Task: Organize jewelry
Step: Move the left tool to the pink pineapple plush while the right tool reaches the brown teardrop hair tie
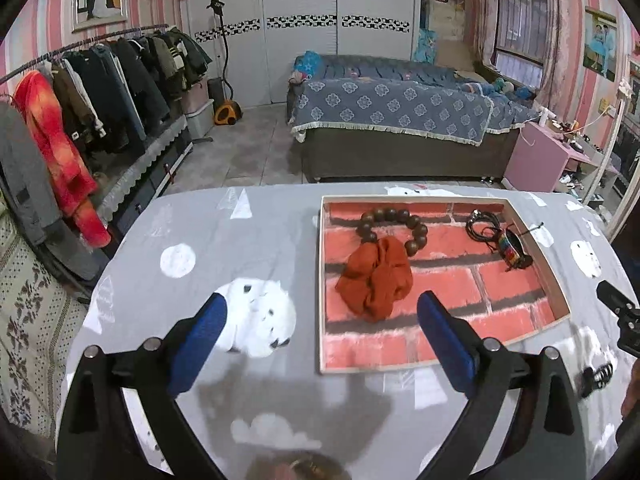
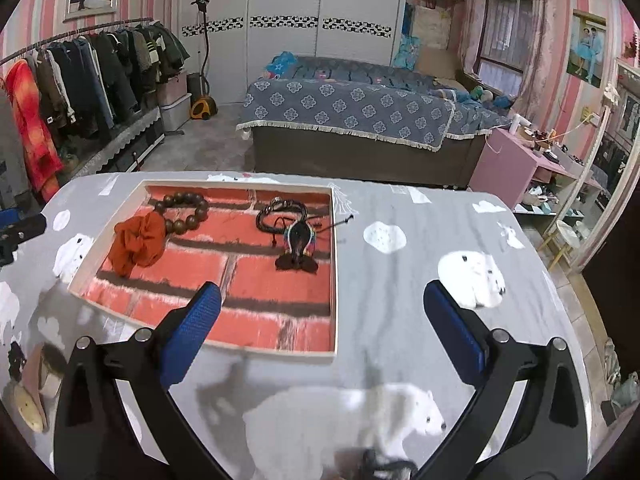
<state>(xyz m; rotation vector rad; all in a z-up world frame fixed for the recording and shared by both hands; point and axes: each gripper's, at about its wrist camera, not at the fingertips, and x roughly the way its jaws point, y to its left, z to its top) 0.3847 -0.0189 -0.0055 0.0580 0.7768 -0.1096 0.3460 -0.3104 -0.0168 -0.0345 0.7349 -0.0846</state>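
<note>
Your left gripper (image 1: 320, 316) and right gripper (image 2: 320, 308) both gape empty; careless dip snags scrunchie (image 1: 374, 280), drags bead bracelet (image 1: 394, 226) from tray (image 1: 322, 280).

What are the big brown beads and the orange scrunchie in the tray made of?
The beads look like dark wood: round, brown, with a soft polished shine, though glossy plastic could look similar. The scrunchie looks like soft woven cloth, matte and bunched into folds. Both lie in the tray, whose brick pattern seems printed on its flat floor.

Scrunchie (image 1: 376, 276) beside bead bracelet (image 1: 394, 226) — inside tray (image 1: 558, 300)
</note>
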